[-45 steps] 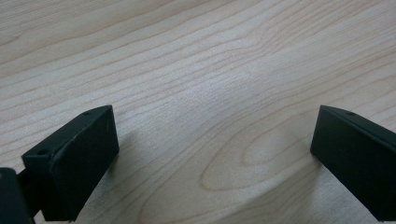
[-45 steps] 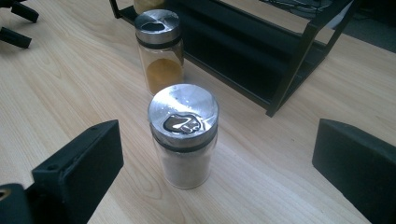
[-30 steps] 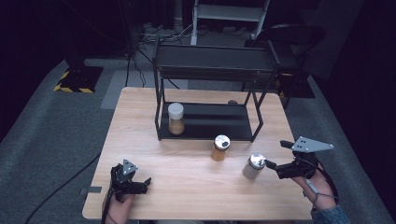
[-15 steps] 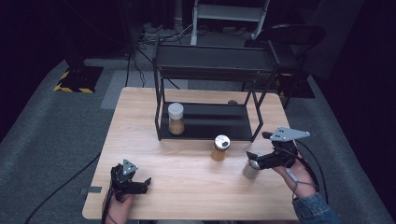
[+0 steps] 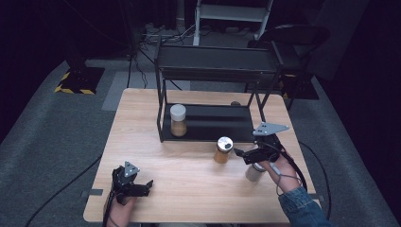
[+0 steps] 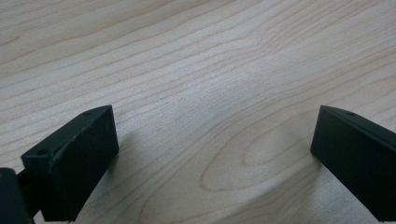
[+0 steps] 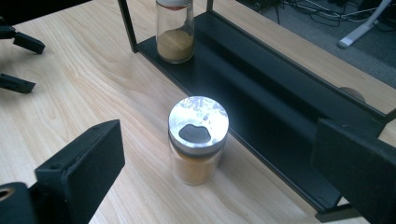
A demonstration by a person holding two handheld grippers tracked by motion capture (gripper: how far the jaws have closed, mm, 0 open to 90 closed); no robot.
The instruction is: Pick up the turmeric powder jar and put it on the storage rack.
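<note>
High view: wooden table (image 5: 189, 189) with a black two-tier rack (image 5: 215, 101) at its far side, taken here as the landmark. On the rack's lower shelf, at its left end, stands a white-capped jar (image 5: 178, 120) of brown powder. Just in front of the rack, toward its right end, stands a silver-lidded jar (image 5: 223, 150) of orange powder, upright on the wood, apart from the rack's edge. Right gripper (image 5: 246, 154) hovers beside that jar on the side away from the rack's left end, jaws pointed at it; in the right gripper view the jaws stand wide, empty, with the silver-lidded jar (image 7: 198, 139) framed between them but farther off, untouched. A second small jar (image 5: 254, 172), pale-topped, sits under the right hand, in front of the rack's right corner; contents hard to tell. Left gripper (image 5: 145, 187) rests low on the table well in front of the rack's left end; the left gripper view has its jaws spread wide over bare wood (image 6: 205, 93), nothing held.
</note>
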